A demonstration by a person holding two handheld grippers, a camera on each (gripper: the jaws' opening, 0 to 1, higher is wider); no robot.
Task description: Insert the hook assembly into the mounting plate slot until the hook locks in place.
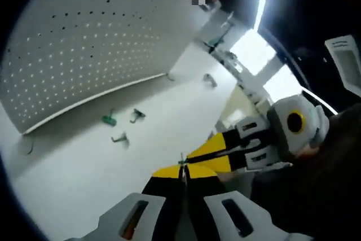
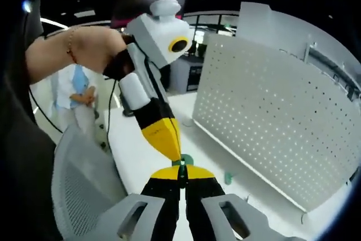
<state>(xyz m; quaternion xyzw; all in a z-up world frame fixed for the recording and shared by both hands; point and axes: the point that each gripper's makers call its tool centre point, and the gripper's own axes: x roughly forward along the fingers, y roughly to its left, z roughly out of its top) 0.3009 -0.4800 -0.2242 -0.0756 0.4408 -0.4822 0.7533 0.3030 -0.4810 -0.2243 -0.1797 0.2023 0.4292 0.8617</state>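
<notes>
Pegboard mounting plate (image 1: 84, 43) stands upright at the back of the white counter (image 1: 73, 184); its rows of holes face both tongs. Loose hook parts lie on the counter just in front of it: a green piece (image 1: 109, 119) and two dark hooks (image 1: 137, 115), (image 1: 120, 138), another dark hook (image 1: 210, 80) farther along. None is in the plate yet.

Both tongs meet tip to tip above the counter. Left tongs (image 1: 181, 169) have jaws closed; right tongs (image 2: 181, 174) likewise closed. Something small and green sits at the junction (image 2: 185, 161), probably a hook piece being passed or assembled (too small to tell which tongs own it).

To do this step well, my judgement: settle a firm grip with one set of tongs before the other lets go, then square the prongs to a hole row.

Pose: each set comes in across the other, well clear of the plate.
</notes>
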